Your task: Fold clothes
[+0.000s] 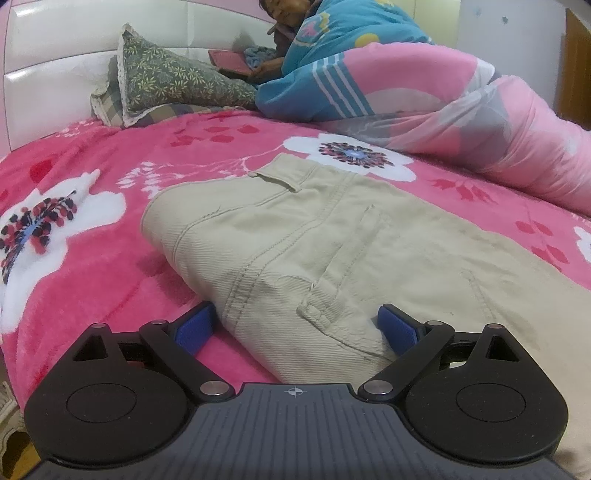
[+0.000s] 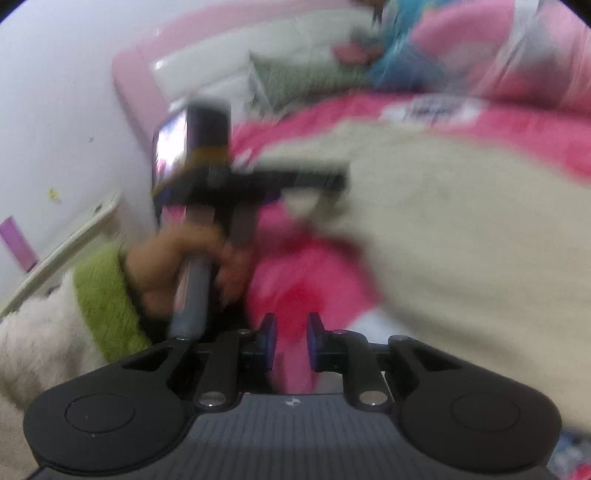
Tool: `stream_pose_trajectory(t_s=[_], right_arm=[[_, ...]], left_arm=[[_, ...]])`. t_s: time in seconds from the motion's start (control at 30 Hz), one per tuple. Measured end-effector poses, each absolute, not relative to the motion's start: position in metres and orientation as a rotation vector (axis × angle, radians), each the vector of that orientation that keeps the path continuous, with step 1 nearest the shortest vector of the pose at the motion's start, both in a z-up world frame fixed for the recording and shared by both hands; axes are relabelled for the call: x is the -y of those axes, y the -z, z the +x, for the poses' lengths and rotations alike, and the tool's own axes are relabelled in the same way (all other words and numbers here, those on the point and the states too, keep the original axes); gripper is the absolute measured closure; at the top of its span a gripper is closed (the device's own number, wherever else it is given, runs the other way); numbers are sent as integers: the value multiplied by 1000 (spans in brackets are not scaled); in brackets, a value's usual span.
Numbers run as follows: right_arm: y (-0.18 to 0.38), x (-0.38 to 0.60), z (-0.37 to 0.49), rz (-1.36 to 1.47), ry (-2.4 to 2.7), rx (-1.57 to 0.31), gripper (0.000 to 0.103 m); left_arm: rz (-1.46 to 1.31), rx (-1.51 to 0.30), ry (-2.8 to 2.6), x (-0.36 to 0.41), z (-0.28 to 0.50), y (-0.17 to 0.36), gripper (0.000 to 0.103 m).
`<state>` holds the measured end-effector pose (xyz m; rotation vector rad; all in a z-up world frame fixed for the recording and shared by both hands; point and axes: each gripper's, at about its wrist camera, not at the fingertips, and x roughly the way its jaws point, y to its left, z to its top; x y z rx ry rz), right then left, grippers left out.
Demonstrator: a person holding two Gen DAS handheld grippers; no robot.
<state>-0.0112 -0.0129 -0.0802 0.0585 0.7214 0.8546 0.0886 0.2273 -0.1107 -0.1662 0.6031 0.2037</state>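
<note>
A: Around the trousers [image 1: 332, 254]?
B: Pink flowered blanket [image 1: 110, 155] underneath, covering the bed. Beyond the trousers, one quilt [image 1: 424, 96] in pink and blue, bunched up, with one person [image 1: 291, 14] under it. Beside that, one green leafy pillow [image 1: 173, 81] leaning on a white padded headboard [image 1: 55, 62].

A: Anything in the way?
B: Nothing lying on the trousers. Quilt well apart from them, past the waistband.

A: Count of clothes?
B: One pair of trousers, beige, folded, lying flat on the blanket. Two grippers.

A: Left gripper [image 1: 295, 328]?
B: Spread wide, low at the near edge of the trousers. Right pad [image 1: 397, 328] resting on the cloth beside the back pocket; left pad [image 1: 195, 326] off the fold, over the blanket. Folded edge between the two, not pinched.

A: Right gripper [image 2: 291, 341]?
B: Nearly pressed together, narrow gap between the blue pads. Only pink blanket seen through the gap; no cloth held, as far as the blur allows. Trousers off to its right.

A: Anything else in the right view?
B: Left hand [image 2: 177, 262] in a green-cuffed fleece sleeve [image 2: 99, 295], gripping the other gripper's handle just left of the trousers. All smeared.
</note>
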Motion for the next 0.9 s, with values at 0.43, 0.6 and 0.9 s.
stream_pose_trajectory(t_s=[0.43, 0.6, 0.9], right_arm=[[93, 20, -24, 31, -877, -640, 86], [60, 96, -10, 87, -626, -490, 86], [103, 194, -46, 152, -367, -677, 86]], left_arm=[[-128, -572, -203, -219, 72, 85, 8], [-105, -463, -68, -185, 51, 50, 7], [13, -565, 279, -78, 34, 65, 6]])
